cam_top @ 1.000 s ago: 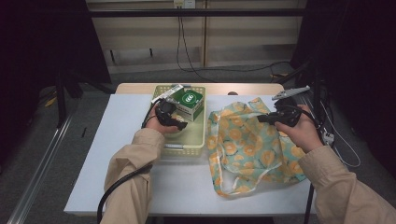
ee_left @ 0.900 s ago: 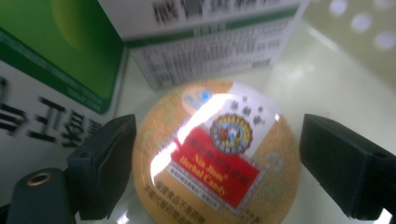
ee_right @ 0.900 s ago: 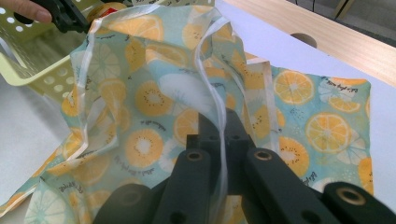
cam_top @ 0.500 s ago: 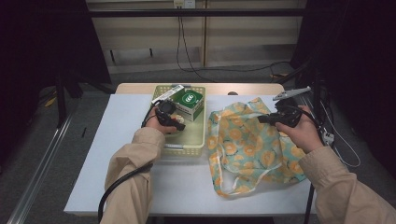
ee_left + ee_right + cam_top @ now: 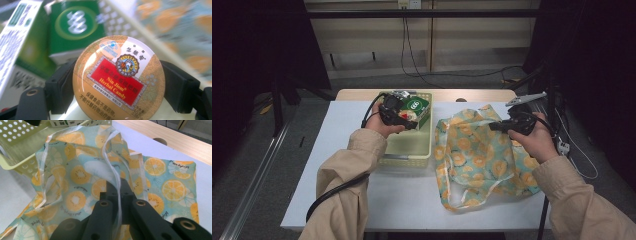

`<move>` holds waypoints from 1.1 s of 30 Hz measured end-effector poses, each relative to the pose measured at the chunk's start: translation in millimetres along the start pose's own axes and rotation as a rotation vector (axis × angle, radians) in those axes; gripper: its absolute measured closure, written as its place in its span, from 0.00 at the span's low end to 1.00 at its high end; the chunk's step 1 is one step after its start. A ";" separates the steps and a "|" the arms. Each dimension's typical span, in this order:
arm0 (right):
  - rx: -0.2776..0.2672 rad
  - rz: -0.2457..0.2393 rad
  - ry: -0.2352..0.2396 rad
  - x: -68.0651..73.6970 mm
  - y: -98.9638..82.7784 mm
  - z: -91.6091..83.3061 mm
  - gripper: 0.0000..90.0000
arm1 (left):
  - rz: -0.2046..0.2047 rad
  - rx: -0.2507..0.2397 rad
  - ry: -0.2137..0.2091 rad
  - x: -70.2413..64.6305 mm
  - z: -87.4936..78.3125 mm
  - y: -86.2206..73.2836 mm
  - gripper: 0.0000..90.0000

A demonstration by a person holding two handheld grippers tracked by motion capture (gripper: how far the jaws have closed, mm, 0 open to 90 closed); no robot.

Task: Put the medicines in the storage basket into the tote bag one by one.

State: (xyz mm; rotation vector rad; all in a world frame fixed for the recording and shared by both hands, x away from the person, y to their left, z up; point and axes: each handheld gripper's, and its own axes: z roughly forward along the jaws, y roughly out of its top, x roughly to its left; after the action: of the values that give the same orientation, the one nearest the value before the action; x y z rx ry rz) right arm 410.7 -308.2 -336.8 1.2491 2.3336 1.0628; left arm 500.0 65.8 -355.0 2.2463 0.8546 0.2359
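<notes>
The left gripper (image 5: 117,87) squeezes a round candy tin (image 5: 118,78) above the yellow basket (image 5: 409,150); the tin's bottom edge is cut off; the green box (image 5: 75,27) behind looks blurry; the right gripper (image 5: 117,187) pinches the fruit bag's (image 5: 477,155) white edge shut.

**Legible markings**

The round candy tin (image 5: 118,78) carried "Nin Jiom Herbal Candy" on its red label, with Chinese characters above and below. The green box (image 5: 76,27) behind it bore a white circular logo, blurred. Print on the white carton (image 5: 15,37) was unreadable.
</notes>
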 end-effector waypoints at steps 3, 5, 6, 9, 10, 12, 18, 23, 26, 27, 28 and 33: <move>0.001 0.000 0.001 1.1 0.8 1.1 1.00 | 0.031 -0.022 -0.065 -16.6 -4.6 8.5 0.23; -0.002 -0.003 0.004 1.9 1.6 2.5 1.00 | 0.053 -0.034 -0.091 -28.7 -6.7 13.7 0.23; -0.001 -0.002 0.004 2.6 1.9 3.3 1.00 | 0.054 -0.050 -0.111 -34.4 -6.8 15.5 0.23; 0.002 -0.004 0.006 3.9 2.3 5.4 1.00 | 0.087 -0.064 -0.151 -51.3 -5.4 19.7 0.23; 0.000 -0.005 0.005 4.1 2.4 5.9 1.00 | 0.101 -0.059 -0.149 -56.6 -4.9 20.7 0.23; -0.002 -0.005 0.006 4.5 2.7 6.3 1.00 | 0.116 -0.063 -0.179 -65.7 -3.2 22.7 0.23; -0.001 -0.005 0.006 5.4 3.2 6.5 1.00 | 0.162 -0.074 -0.219 -85.8 1.5 26.6 0.23; -0.004 -0.006 0.012 5.7 3.2 7.4 1.00 | 0.189 -0.053 -0.234 -98.2 8.7 26.6 0.23; -0.005 -0.006 0.014 6.6 3.8 7.8 1.00 | 0.186 -0.050 -0.242 -104.7 13.5 26.7 0.23; -0.006 -0.006 0.015 7.0 4.1 8.0 1.00 | 0.185 -0.056 -0.245 -106.5 15.4 26.7 0.23; -0.005 -0.006 0.016 7.4 4.4 8.2 1.00 | 0.187 -0.048 -0.247 -108.8 16.7 27.1 0.23; -0.011 -0.009 0.019 8.6 5.9 7.8 1.00 | 0.193 -0.053 -0.262 -117.7 26.0 28.2 0.23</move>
State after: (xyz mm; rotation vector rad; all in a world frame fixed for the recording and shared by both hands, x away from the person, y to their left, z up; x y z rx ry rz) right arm 413.5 -295.5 -337.1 1.2294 2.3420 1.0877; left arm 434.6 -39.0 -345.8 2.2483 0.4888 0.0491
